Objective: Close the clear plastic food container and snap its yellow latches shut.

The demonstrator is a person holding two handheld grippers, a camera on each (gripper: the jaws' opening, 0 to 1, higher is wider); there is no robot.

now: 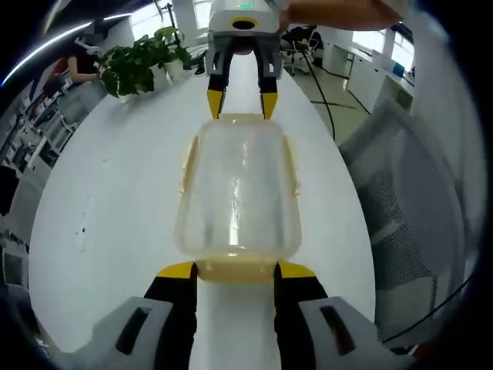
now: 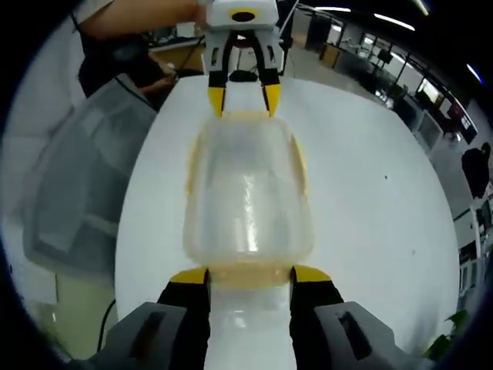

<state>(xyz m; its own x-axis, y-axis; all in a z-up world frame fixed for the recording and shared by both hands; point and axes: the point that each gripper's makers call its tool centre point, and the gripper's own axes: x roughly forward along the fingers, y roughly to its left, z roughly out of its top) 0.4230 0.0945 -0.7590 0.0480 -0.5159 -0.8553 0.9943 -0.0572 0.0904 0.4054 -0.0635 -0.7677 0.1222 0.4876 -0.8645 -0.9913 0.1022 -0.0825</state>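
Open claws flanking unlabelled container

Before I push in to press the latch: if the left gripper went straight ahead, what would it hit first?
The left gripper would meet the near end of the clear plastic food container with yellow latches almost at once; its open jaws already flank that end. The right gripper faces it from the far end.

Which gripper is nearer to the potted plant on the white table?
Right. The right gripper sits at the clear plastic food container end beside the potted plant; the left gripper sits at the opposite end, farther away.
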